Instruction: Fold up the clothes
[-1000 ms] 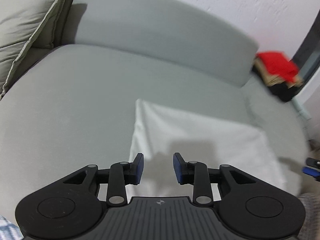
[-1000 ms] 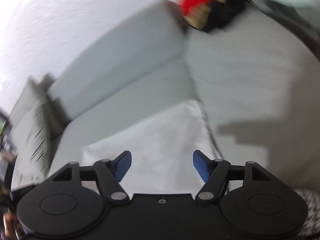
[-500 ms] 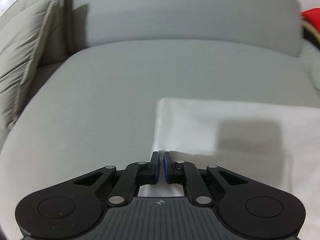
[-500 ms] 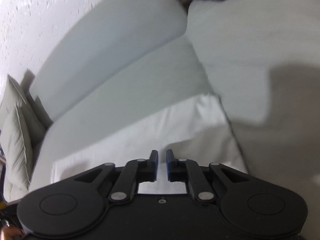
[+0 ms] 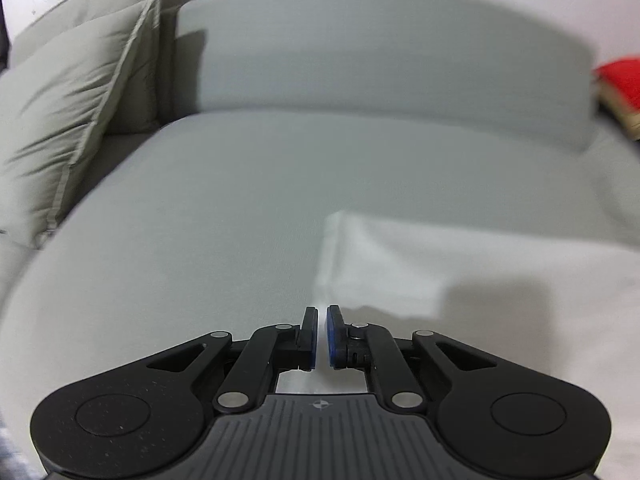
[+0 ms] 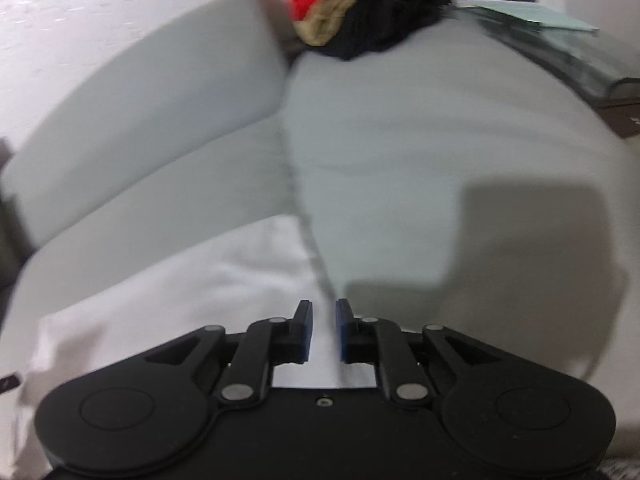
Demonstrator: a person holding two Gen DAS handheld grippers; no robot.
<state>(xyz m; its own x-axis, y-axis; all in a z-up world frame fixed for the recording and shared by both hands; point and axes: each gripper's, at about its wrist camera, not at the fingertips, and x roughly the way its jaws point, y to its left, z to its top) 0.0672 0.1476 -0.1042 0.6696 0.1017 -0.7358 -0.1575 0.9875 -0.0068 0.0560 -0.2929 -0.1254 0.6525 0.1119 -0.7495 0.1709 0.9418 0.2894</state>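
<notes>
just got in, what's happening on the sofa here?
A person with a gripper in each hand is folding a white garment spread on a grey sofa. The left gripper is closed on the garment's near left edge; the right gripper is closed on its near right edge. A pile of red, tan and black clothes sits at the far end.
</notes>
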